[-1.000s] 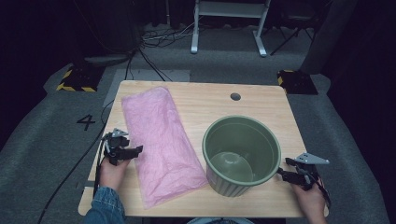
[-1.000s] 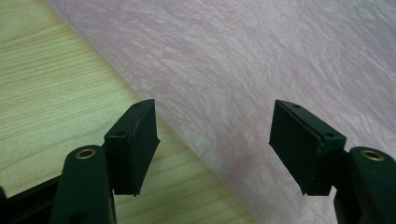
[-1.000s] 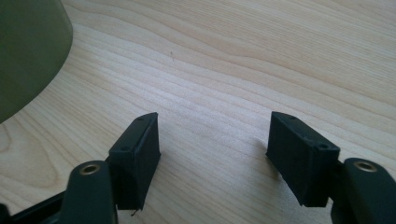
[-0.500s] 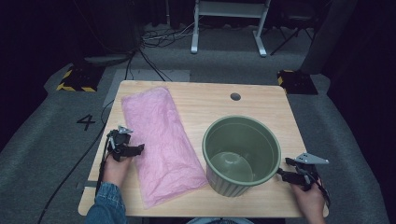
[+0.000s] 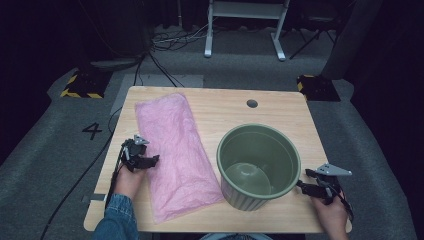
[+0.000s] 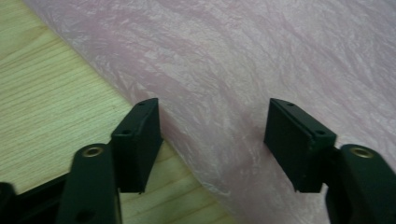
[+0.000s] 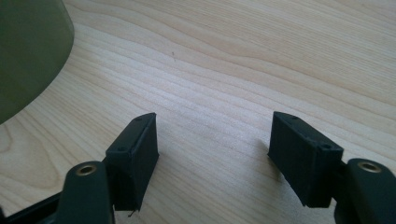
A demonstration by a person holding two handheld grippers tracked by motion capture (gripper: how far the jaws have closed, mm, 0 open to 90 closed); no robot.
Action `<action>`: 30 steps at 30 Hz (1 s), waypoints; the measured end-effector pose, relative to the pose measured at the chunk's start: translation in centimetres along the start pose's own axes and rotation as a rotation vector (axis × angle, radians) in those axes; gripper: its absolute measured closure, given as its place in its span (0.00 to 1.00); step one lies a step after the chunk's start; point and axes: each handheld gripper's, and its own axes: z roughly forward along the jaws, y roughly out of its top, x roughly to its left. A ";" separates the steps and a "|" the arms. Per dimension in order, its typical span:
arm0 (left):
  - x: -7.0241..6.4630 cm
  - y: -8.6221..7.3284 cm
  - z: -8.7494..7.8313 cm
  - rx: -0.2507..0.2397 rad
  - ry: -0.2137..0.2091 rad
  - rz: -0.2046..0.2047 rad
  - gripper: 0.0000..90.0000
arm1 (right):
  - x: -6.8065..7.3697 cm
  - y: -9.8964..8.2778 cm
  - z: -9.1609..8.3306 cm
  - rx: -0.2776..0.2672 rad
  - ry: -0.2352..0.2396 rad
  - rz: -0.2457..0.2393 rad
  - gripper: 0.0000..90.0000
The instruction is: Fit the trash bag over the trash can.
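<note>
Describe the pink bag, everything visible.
The bag is a thin, crinkled, translucent pink plastic sheet, lying flat and empty-looking on the wooden table. It is a long strip running from the table's far left toward the near edge, slightly slanted. Its right near part lies close beside the green bin; whether they touch cannot be told. The left tool is at its left edge: its jaws have just been closing and straddle the edge, pads not yet pressing it.
</note>
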 end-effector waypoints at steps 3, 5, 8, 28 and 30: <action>-0.5 0.0 0.0 -0.011 0.003 -0.005 0.58 | 0.0 0.0 0.0 0.000 0.000 0.000 0.36; -0.9 -0.2 0.0 -0.027 0.010 -0.013 0.62 | 0.0 0.0 0.0 0.000 0.000 0.000 0.36; -1.1 -0.2 0.0 -0.034 0.015 -0.011 0.73 | 0.0 0.0 0.0 0.000 0.000 -0.002 0.36; -0.2 -0.6 -3.3 -0.283 -0.131 -0.063 0.99 | 0.0 0.0 0.0 0.000 0.000 -0.002 0.36; -0.1 -0.6 -3.8 -0.311 -0.155 -0.079 0.99 | 0.0 0.0 0.0 0.000 0.000 -0.001 0.36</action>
